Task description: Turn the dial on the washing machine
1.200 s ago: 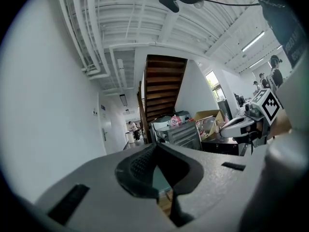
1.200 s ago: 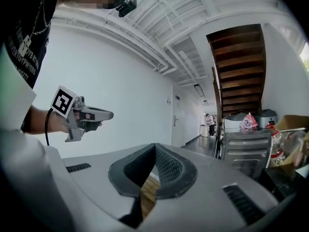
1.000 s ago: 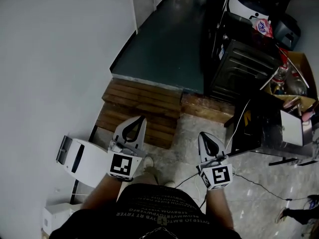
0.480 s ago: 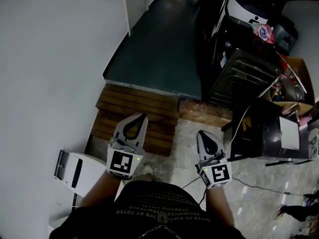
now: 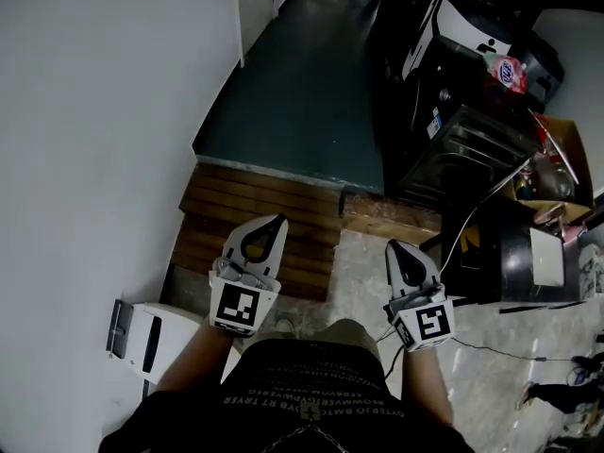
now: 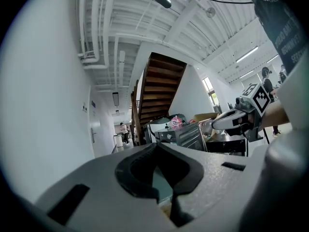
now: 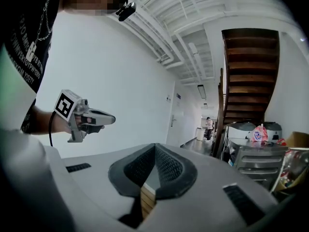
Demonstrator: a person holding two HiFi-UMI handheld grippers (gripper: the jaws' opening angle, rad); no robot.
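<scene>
Nearest, both grippers are held level ahead of the body, the left gripper [image 5: 279, 222] at about eleven o'clock and the right gripper [image 5: 391, 246] at about one o'clock. The jaws of each are seen closed tip to tip, with nothing between them. Just beyond and below them a slatted wooden step [image 5: 255, 206] is laid, and past it a dark green floor [image 5: 302, 92] is seen running toward twelve o'clock beside a white wall [image 5: 94, 111]. A row of dark appliances [image 5: 462, 130] is ranged along the right, at one to two o'clock from the jaws, with a pink packet [image 5: 508, 71] lying on top. The washing machine is judged to stand in that row, perhaps the white round-topped unit [image 7: 243, 128] caught in the right gripper view, but no dial can be made out from here. The row lies well apart from both jaws, and the right gripper is judged the nearer. An approach toward one o'clock is therefore judged necessary before any dial could be reached.
</scene>
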